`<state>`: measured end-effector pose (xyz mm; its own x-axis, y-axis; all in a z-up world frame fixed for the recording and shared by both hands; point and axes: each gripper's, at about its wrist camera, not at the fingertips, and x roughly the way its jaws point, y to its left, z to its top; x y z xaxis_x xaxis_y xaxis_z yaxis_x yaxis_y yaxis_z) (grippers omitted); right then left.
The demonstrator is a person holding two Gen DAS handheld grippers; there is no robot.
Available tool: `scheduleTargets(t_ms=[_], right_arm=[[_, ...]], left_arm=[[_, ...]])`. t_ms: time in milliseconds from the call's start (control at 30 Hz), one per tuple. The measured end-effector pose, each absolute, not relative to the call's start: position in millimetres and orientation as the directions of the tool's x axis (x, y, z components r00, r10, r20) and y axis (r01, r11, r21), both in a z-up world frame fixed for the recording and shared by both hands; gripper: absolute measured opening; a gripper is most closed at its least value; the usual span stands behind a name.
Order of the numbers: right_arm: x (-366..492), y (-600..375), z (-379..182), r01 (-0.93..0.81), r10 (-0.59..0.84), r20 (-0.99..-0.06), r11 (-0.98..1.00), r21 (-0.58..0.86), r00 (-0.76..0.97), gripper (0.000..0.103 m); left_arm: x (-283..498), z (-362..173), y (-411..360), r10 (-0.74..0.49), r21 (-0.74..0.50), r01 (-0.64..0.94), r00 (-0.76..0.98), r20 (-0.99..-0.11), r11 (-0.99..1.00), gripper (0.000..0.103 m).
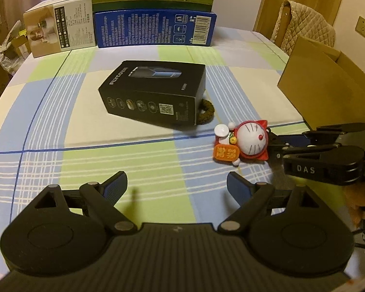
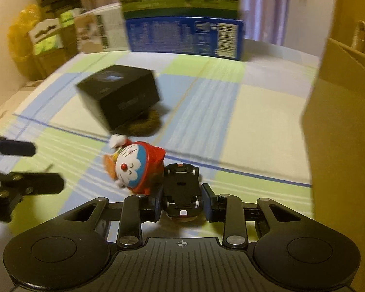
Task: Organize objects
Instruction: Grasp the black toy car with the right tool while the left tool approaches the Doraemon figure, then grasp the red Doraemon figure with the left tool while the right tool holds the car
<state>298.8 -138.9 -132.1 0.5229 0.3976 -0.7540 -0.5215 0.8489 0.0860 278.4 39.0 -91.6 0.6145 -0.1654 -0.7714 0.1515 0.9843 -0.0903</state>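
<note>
A red and white cat figurine [image 1: 245,143] lies on the checked tablecloth; it also shows in the right wrist view [image 2: 136,168]. My right gripper [image 2: 181,204] is shut on a small black toy car [image 2: 181,189], held upside down with its wheels up, right beside the figurine. In the left wrist view the right gripper [image 1: 275,143] reaches in from the right and touches the figurine. My left gripper [image 1: 176,185] is open and empty, above the cloth, left of and nearer than the figurine. A black shaver box [image 1: 155,90] lies at the table's middle on a dark woven ring [image 1: 206,112].
An open cardboard box [image 1: 328,85] stands at the right edge, also in the right wrist view [image 2: 340,133]. A blue carton [image 1: 155,28], a green carton behind it and a beige box [image 1: 60,32] line the far edge. A chair with a quilted cover [image 1: 304,26] stands beyond.
</note>
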Motion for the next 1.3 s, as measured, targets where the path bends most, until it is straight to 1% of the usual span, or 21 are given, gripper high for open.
scheduleTargets(t_ms=[67,167,233,300,467,633,700,833,900,967,1000,1033,1300], right_arm=[[291,-133,-130,-0.569,0.440,-0.744,0.816,0.098,0.503,0.030],[278,-123,-128,-0.660,0.532,-0.737,0.735,0.157,0.417,0.030],[268,-119,-127,-0.682,0.544,-0.740,0.713,0.160,0.395,0.030],[265,-121,-127,-0.663,0.527,-0.743,0.733,0.151,0.413,0.030],[271,-135,-127,-0.555,0.415,-0.757,0.827,0.084,0.504,0.030],[276,-146,-129,-0.503,0.366,-0.759,0.862,0.059,0.539,0.030],[277,-148,-130,-0.502,0.360,-0.758,0.864,0.050,0.544,0.030],[278,-150,-133,-0.492,0.352,-0.759,0.869,0.048,0.548,0.030],[277,-150,-133,-0.491,0.350,-0.755,0.870,0.043,0.555,0.030],[276,-149,-134,-0.490,0.350,-0.753,0.871,0.042,0.558,0.030],[275,-150,-134,-0.490,0.351,-0.752,0.870,0.043,0.558,0.030],[275,-150,-133,-0.490,0.351,-0.753,0.871,0.044,0.557,0.030],[249,-149,-132,-0.514,0.357,-0.763,0.857,0.038,0.539,0.030]], left_arm=[[278,-91,42,-0.166,-0.094,0.148,0.616,-0.770,0.985,0.086],[278,-89,48,-0.171,-0.099,0.149,0.619,-0.766,0.984,0.086],[277,-88,54,-0.176,-0.109,0.144,0.620,-0.765,0.984,0.086],[277,-88,59,-0.186,-0.124,0.141,0.618,-0.764,0.982,0.086],[279,-90,61,-0.214,-0.168,0.132,0.613,-0.761,0.977,0.086],[286,-94,50,-0.296,-0.277,0.129,0.610,-0.734,0.952,0.085],[292,-97,43,-0.289,-0.276,0.118,0.614,-0.735,0.954,0.078],[301,-104,31,-0.249,-0.228,0.115,0.627,-0.739,0.967,0.065],[305,-107,26,-0.234,-0.198,0.128,0.628,-0.742,0.972,0.056],[307,-110,22,-0.232,-0.186,0.138,0.625,-0.746,0.973,0.050],[308,-111,21,-0.235,-0.185,0.145,0.624,-0.746,0.972,0.043],[308,-112,19,-0.235,-0.180,0.151,0.623,-0.746,0.972,0.040],[284,-106,16,-0.194,-0.115,0.167,0.610,-0.769,0.979,0.039]])
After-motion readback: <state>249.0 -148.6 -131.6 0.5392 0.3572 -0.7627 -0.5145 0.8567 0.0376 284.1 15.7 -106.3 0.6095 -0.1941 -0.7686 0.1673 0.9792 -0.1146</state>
